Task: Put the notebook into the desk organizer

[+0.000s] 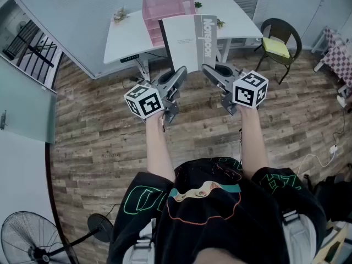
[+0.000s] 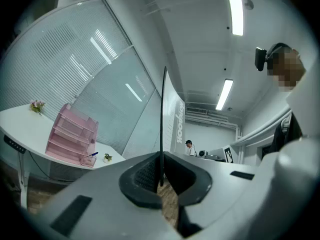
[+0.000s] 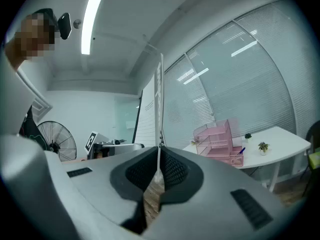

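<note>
A grey notebook (image 1: pixel 190 43) is held upright in the air in front of me, above the wooden floor. My left gripper (image 1: pixel 179 73) is shut on its lower left edge and my right gripper (image 1: pixel 208 70) is shut on its lower right edge. In the left gripper view the notebook (image 2: pixel 163 119) shows edge-on, clamped in the left gripper (image 2: pixel 161 176). The right gripper view shows the notebook (image 3: pixel 159 109) pinched in the right gripper (image 3: pixel 159 166). The pink desk organizer (image 1: pixel 168 10) stands on the white desk (image 1: pixel 126 34) beyond the notebook, which partly hides it.
A black chair with a yellow cushion (image 1: pixel 279 40) stands right of the desk. Small plants (image 1: pixel 120 14) sit on the desk. A floor fan (image 1: pixel 30 241) is at the bottom left, a glass partition runs along the left, and a checkered table (image 1: pixel 341 54) is at the far right.
</note>
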A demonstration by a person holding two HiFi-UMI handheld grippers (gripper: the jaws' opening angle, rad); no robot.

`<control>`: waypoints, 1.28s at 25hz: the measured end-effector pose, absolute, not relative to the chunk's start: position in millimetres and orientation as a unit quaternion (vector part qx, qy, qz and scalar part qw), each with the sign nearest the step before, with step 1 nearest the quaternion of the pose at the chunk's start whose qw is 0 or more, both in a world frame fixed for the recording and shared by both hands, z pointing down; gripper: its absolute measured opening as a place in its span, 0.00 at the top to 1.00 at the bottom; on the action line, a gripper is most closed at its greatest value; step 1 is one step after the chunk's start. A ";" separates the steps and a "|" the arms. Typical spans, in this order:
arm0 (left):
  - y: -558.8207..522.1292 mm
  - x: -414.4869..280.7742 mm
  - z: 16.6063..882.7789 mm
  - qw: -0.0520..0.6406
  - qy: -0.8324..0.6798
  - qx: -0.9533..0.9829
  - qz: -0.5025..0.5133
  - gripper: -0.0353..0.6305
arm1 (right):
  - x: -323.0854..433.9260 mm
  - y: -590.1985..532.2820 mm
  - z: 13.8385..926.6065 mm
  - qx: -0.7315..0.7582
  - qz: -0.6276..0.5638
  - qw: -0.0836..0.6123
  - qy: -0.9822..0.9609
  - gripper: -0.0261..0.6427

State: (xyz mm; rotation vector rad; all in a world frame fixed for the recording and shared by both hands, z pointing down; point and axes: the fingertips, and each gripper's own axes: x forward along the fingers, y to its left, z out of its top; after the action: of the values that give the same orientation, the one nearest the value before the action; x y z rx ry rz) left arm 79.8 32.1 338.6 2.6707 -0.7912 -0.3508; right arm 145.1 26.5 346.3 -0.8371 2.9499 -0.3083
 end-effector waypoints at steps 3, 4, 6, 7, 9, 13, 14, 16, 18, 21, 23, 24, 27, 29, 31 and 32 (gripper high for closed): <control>28.7 80.0 341.9 0.167 -0.272 0.939 -0.125 0.94 | 145.7 21.7 345.7 -0.280 -0.095 0.041 0.954 0.94; 27.7 80.9 343.2 0.169 -0.270 0.939 -0.127 0.94 | 146.7 20.5 347.0 -0.282 -0.093 0.043 0.954 0.94; 26.8 84.3 347.0 0.176 -0.268 0.938 -0.130 0.94 | 150.8 19.7 351.0 -0.284 -0.088 0.041 0.954 0.93; 27.1 86.2 348.6 0.179 -0.267 0.938 -0.130 0.94 | 153.0 19.4 352.5 -0.284 -0.088 0.040 0.954 0.92; 29.5 87.9 350.2 0.182 -0.269 0.937 -0.128 0.94 | 155.3 18.6 354.9 -0.281 -0.094 0.045 0.954 0.92; 28.6 80.6 354.9 0.183 -0.297 0.929 -0.122 0.94 | 147.4 13.0 360.8 -0.268 -0.101 0.052 0.957 0.92; 30.0 77.3 360.8 0.187 -0.305 0.926 -0.119 0.94 | 143.2 13.5 367.1 -0.261 -0.104 0.049 0.959 0.92; 33.1 69.0 372.9 0.196 -0.321 0.919 -0.116 0.94 | 134.0 15.2 380.2 -0.247 -0.112 0.041 0.962 0.91; 28.8 64.3 374.4 0.196 -0.328 0.916 -0.123 0.94 | 129.5 10.0 382.4 -0.241 -0.112 0.041 0.963 0.91; 17.2 61.7 376.9 0.197 -0.327 0.915 -0.131 0.94 | 126.9 -1.2 384.5 -0.248 -0.101 0.032 0.963 0.91; 5.1 57.7 383.0 0.203 -0.321 0.915 -0.133 0.94 | 123.3 -11.8 389.2 -0.258 -0.093 0.021 0.961 0.91; -3.8 55.0 384.5 0.205 -0.317 0.916 -0.133 0.94 | 120.7 -20.1 390.1 -0.264 -0.089 0.017 0.960 0.91; -35.1 51.8 385.6 0.210 -0.301 0.921 -0.131 0.94 | 116.5 -51.4 391.9 -0.280 -0.089 0.013 0.956 0.91; -60.4 48.3 386.0 0.213 -0.293 0.923 -0.129 0.94 | 113.2 -77.0 393.3 -0.291 -0.094 0.018 0.952 0.91; -83.7 39.0 390.3 0.219 -0.294 0.922 -0.126 0.94 | 103.6 -100.4 398.3 -0.298 -0.100 0.016 0.949 0.91; -93.1 33.1 393.8 0.222 -0.295 0.921 -0.124 0.94 | 97.6 -109.9 401.7 -0.300 -0.102 0.014 0.948 0.91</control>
State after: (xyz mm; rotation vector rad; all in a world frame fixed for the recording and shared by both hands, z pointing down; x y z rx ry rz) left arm 33.1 -93.1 393.8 2.5453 -0.8153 -0.3418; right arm 97.6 -109.9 401.7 -0.9351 2.9535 -0.3162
